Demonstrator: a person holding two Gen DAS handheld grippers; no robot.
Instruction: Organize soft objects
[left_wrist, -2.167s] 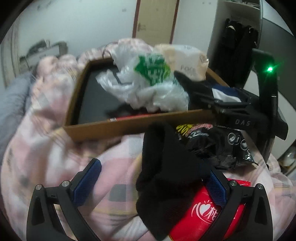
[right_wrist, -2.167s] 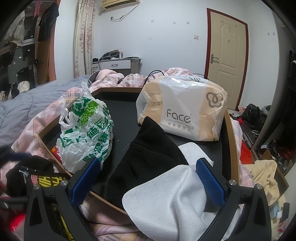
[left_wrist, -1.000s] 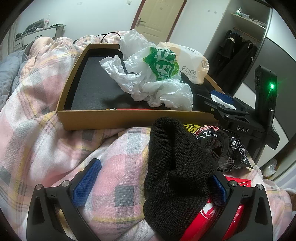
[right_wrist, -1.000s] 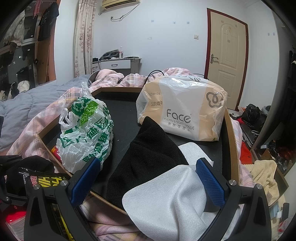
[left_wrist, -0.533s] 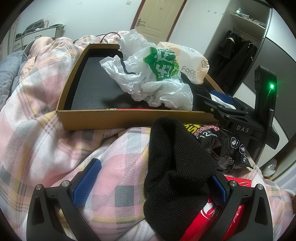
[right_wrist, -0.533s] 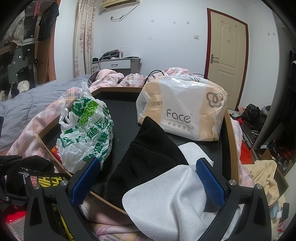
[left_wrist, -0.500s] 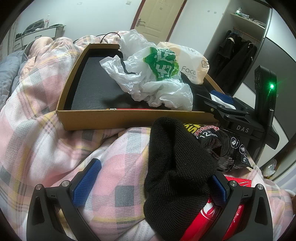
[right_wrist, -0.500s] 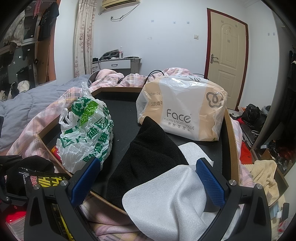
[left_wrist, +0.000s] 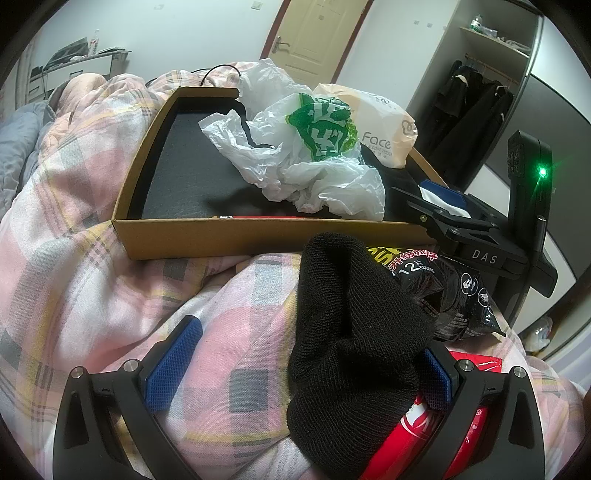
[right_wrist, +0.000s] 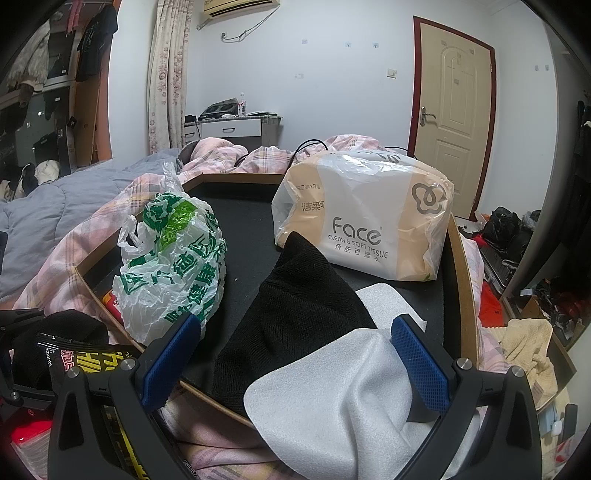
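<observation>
In the left wrist view my left gripper (left_wrist: 306, 369) is open over the pink plaid quilt. A black knitted hat (left_wrist: 351, 332) lies slumped between its fingers, against the right pad (left_wrist: 437, 380), on a red packet (left_wrist: 450, 424). My right gripper (right_wrist: 297, 360) is open at the near edge of a cardboard tray (right_wrist: 458, 277). A black cloth (right_wrist: 295, 314) and a white foam sheet (right_wrist: 332, 398) lie between its fingers. The tray also holds a white plastic bag with green print (right_wrist: 173, 258) and a Face tissue pack (right_wrist: 369, 214).
A black snack packet (left_wrist: 450, 291) lies beside the hat. The right gripper's body (left_wrist: 476, 236) stands close on the right of the left wrist view. Grey bedding (right_wrist: 55, 206) lies left of the tray, and bags and clothes (right_wrist: 517, 236) clutter the floor on the right.
The left gripper shifted and steadied about two seconds ago, with the hat still between its fingers. Over the last second nothing has moved. The right gripper has stayed still.
</observation>
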